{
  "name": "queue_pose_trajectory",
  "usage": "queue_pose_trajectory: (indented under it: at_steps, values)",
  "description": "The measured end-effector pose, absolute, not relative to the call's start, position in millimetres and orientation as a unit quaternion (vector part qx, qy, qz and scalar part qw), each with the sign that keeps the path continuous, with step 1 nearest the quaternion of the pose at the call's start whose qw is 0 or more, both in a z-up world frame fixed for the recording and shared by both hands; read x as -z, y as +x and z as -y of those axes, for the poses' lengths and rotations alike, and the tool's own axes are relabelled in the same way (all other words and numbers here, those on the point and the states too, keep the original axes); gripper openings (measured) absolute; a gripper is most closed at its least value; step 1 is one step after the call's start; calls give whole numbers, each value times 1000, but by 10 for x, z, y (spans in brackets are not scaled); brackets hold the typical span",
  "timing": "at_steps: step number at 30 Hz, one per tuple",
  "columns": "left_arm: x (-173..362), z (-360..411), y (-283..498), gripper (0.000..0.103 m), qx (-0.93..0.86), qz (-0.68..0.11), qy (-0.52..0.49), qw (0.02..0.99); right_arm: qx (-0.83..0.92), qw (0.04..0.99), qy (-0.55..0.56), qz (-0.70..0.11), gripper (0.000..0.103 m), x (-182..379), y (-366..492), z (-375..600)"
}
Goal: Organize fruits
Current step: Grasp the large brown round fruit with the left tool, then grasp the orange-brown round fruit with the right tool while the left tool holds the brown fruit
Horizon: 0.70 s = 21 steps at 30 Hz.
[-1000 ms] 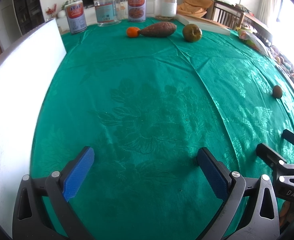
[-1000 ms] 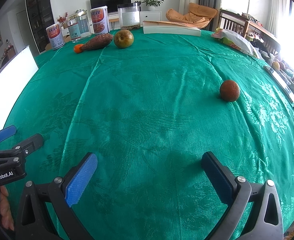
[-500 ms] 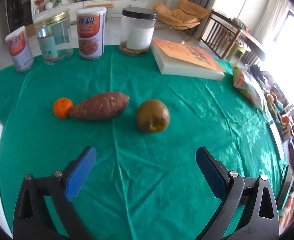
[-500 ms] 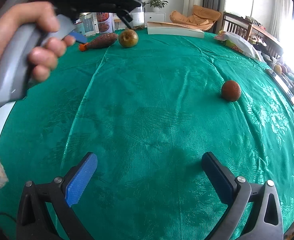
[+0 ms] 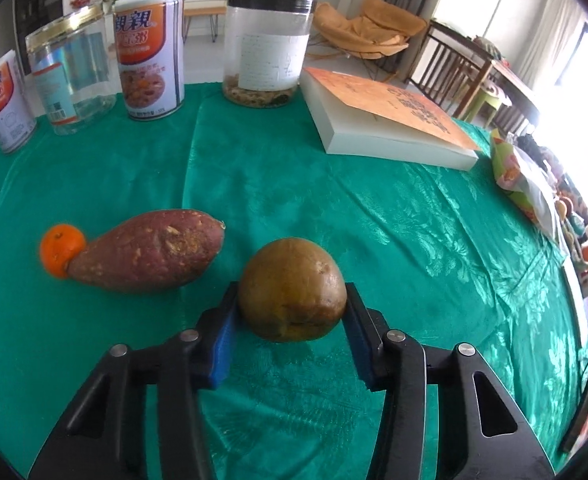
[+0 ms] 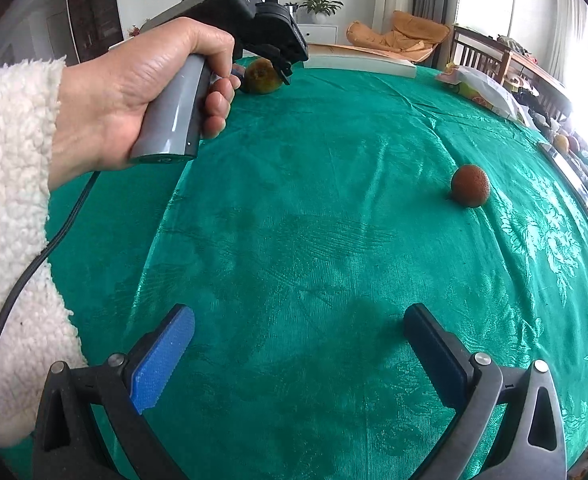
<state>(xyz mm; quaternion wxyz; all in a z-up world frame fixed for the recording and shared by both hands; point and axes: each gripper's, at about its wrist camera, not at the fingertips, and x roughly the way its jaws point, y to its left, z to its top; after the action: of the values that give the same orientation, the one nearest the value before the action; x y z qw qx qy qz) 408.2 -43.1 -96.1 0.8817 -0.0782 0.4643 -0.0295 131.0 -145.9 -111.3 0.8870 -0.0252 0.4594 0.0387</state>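
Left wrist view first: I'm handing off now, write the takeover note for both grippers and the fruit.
Left gripper: fingers have just been closing, now pressed on both sides of the brown-green fruit, which is on the green cloth.
Right gripper: open, empty, over bare cloth.
Tangerine touches the sweet potato, left of the gripped fruit. Reddish round fruit sits alone, far right.
Done: first grasp. Left: lift, place it, gather the rest.

Sweet potato (image 5: 145,254) lies between tangerine (image 5: 59,249) and pear (image 5: 291,288), apparently touching the tangerine.
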Motion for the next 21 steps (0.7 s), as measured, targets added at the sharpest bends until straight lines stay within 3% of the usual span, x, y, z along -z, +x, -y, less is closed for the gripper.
queue_pose_trajectory:
  at_steps: [8,21]
  values:
    - [832,318,3435,50,48,-449,-65,890,-39,887,-25,-459,103,1112,1308,1460]
    - [993,-405,1673,50,35,-465,-84,880,-35,895,21,-443,103,1062,1268,1614]
